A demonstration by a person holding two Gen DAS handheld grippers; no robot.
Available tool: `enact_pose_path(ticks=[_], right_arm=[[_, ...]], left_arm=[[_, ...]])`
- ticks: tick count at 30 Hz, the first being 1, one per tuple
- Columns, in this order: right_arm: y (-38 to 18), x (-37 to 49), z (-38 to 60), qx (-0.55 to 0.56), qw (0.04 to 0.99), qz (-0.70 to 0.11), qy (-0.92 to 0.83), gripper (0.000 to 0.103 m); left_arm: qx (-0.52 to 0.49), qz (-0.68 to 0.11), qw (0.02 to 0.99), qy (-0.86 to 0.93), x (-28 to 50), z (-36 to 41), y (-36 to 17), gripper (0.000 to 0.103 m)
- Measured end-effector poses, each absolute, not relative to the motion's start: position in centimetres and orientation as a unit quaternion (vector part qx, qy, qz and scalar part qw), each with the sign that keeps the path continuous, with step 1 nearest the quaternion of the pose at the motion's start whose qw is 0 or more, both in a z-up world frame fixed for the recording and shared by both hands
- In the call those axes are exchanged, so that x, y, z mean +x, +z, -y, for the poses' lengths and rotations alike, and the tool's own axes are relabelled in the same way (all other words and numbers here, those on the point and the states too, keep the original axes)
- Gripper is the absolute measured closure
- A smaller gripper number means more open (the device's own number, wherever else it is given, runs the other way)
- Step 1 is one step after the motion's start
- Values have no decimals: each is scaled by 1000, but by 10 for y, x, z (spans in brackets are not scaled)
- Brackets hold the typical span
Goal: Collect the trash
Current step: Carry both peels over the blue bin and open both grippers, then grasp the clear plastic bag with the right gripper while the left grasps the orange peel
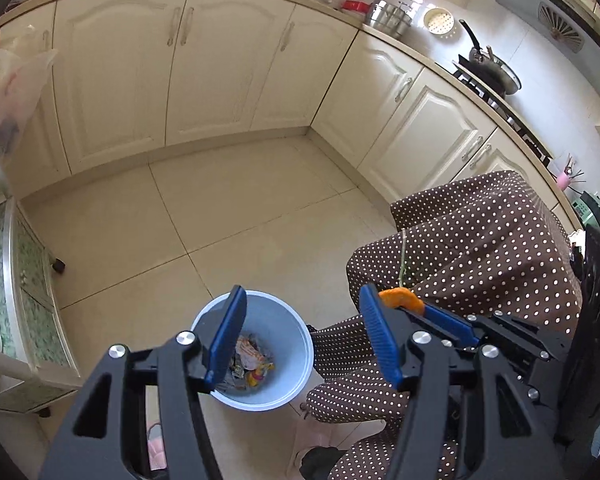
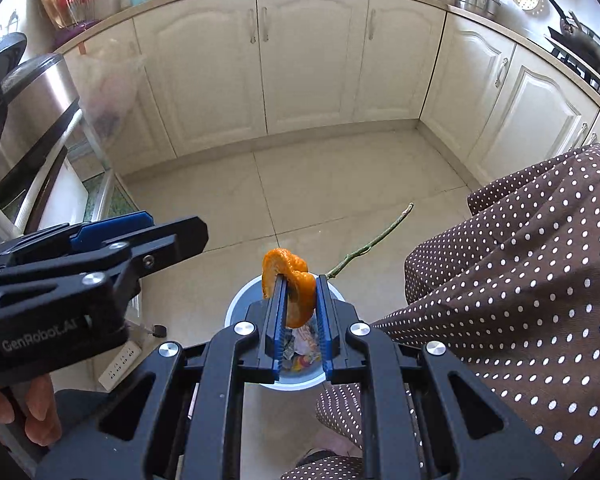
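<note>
Bin (image 1: 296,344), pale blue, on floor tiles (image 1: 228,216) w/ wrappers (image 1: 250,360) inside. L gripper (image 1: 304,336) over it, jaws wide, nothing betw. pads; bin at approx 6 o'clock in its view. R gripper (image 2: 298,312) at L's 3 o'clock, jaws narrow, pinching orange peel (image 2: 288,284) directly above bin; thin twig (image 2: 370,244) runs from peel toward 2 o'clock. Polka-dot cloth (image 2: 520,280) at 3 o'clock. Cabinets (image 2: 312,56) at 12.
</note>
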State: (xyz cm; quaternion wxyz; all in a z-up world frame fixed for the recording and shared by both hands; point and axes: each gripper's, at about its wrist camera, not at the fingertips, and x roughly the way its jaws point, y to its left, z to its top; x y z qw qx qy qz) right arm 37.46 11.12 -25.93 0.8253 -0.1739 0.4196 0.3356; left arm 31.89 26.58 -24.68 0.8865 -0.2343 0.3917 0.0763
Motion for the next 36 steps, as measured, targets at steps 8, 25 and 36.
enact_pose_path(ticks=[8, 25, 36], right_arm=[[-249, 377, -120, -173, 843, -391, 327, 86], [-175, 351, -71, -154, 882, -336, 291, 71], [-112, 341, 64, -106, 931, -289, 195, 57]], left_arm=[[-242, -380, 889, 83, 311, -274, -238, 45], [-221, -336, 914, 48, 291, -234, -176, 44], [-168, -311, 935, -36, 294, -128, -115, 42]])
